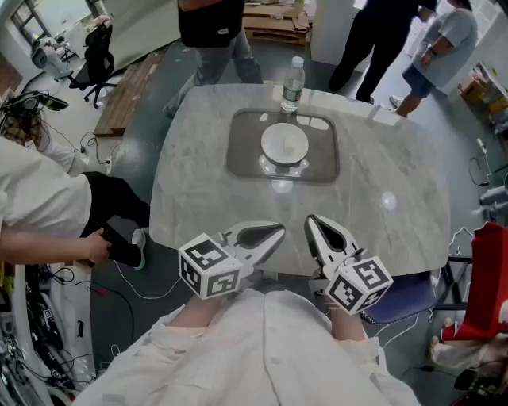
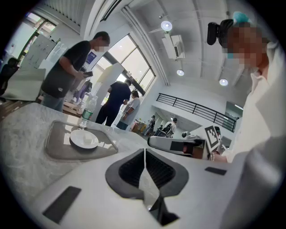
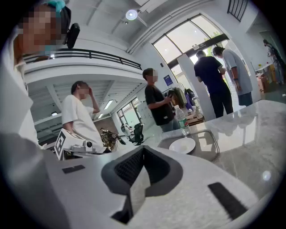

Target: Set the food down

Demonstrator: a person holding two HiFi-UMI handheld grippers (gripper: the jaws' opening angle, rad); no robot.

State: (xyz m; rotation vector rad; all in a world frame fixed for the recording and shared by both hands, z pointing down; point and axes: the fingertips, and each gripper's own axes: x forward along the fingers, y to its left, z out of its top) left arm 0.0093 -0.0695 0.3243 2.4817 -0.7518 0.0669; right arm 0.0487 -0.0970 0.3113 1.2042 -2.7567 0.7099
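Both claws hover side by side over the near edge of the pale grey marble bench (image 1: 397,214), their tips pointing toward the far side. The left claw (image 1: 268,236) is clenched, its dark ribbed pads meeting along a thin line with nothing between them. The right claw (image 1: 319,231) is clenched too, and it is equally empty.

Well away from both, toward the far side of the bench, lies a grey rectangular tray (image 1: 242,158) with rounded corners. A white round plate (image 1: 274,135) sits at the tray's centre. A small pale lump (image 1: 286,146) rests at the plate's middle, too small to say whether it is the food. Just beyond the tray's far edge, a clear plastic water bottle (image 1: 293,83) with a green label stands upright.

A person in a black top (image 1: 210,24) stands at the far side of the bench, and a person in a white shirt (image 1: 36,202) is at the left.
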